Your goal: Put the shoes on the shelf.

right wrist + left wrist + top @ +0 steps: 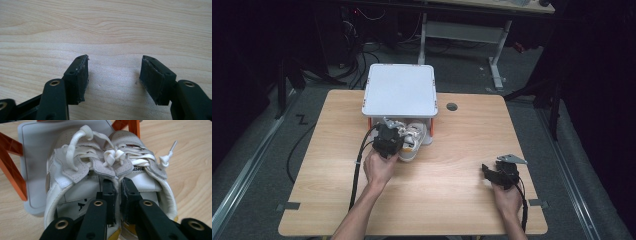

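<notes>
Table: light wood top, round grommet hole near the far edge, grey tape tabs at both near corners. Floor: grey, with black cables trailing behind the table. Desk: second one beyond, white legs, partly in shadow.

Matt wood-grain table; white leather shoes; cloth laces.
</notes>
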Demonstrator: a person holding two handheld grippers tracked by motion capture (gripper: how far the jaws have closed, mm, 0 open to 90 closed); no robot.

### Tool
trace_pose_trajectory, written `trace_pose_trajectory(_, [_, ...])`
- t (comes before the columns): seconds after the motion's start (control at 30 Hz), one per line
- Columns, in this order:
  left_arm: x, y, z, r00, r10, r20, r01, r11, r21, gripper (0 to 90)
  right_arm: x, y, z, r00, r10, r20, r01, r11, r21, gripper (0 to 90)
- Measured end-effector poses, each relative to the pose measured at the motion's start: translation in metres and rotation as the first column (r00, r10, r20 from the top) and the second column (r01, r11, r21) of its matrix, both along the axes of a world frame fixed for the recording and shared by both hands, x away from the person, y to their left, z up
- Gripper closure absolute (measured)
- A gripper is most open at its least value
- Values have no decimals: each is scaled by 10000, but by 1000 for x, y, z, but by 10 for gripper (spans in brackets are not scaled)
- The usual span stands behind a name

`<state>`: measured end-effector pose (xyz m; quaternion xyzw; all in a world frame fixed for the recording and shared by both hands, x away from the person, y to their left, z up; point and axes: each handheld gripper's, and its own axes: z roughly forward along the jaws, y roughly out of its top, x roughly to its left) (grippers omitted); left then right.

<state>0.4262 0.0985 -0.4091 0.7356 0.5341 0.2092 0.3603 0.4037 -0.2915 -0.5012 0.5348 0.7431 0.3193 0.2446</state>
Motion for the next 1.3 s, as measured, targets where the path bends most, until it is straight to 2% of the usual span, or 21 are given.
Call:
trace_pose_trajectory(0.17, [10,-5,-7,9992,278,281,-277,9996,-33,828,0,0,0,10000,-3,-4,3,10000,2,401])
trace_pose_trajectory(0.4, [23,-5,-20,9969,731,294,-727,9972,-146,827,0,0,0,10000,7,-2,-7,10000,-10,402])
trace_pose_trajectory(0.53, [27,-6,-24,9950,890,455,-886,9960,-112,826,0,0,0,10000,-7,-3,7,10000,8,407])
trace_pose_trajectory(0.6, [28,-5,-25,9940,951,532,-945,9954,-141,826,0,0,0,10000,-59,18,59,10000,21,450])
trace_pose_trajectory(0.63, [29,-5,-25,9933,990,591,-982,9950,-163,826,0,0,1,10000,-61,39,61,9999,119,510])
trace_pose_trajectory(0.7, [31,-4,-26,9923,1056,639,-1049,9944,-143,826,0,0,1,10000,-46,16,45,9998,188,536])
trace_pose_trajectory(0.8, [34,-4,-29,9901,1235,663,-1228,9923,-146,825,4,5,5,9986,422,-333,-407,9982,444,574])
trace_pose_trajectory(0.93, [38,-4,-33,9879,1408,645,-1394,9899,-259,824,6,17,20,9955,937,170,-945,9940,552,628])
trace_pose_trajectory(1.0, [39,-5,-34,9876,1424,660,-1408,9896,-284,823,11,26,35,9890,1450,307,-1471,9857,818,642])
trace_pose_trajectory(1.07, [40,-6,-35,9874,1430,673,-1412,9895,-311,823,14,31,44,9838,1732,465,-1769,9796,950,645])
trace_pose_trajectory(1.2, [43,-6,-37,9863,1502,684,-1477,9882,-405,821,23,49,66,9663,2472,716,-2553,9561,1440,598])
trace_pose_trajectory(1.3, [44,-5,-40,9857,1570,607,-1552,9873,-330,819,29,62,80,9517,2878,1068,-3012,9424,1452,597])
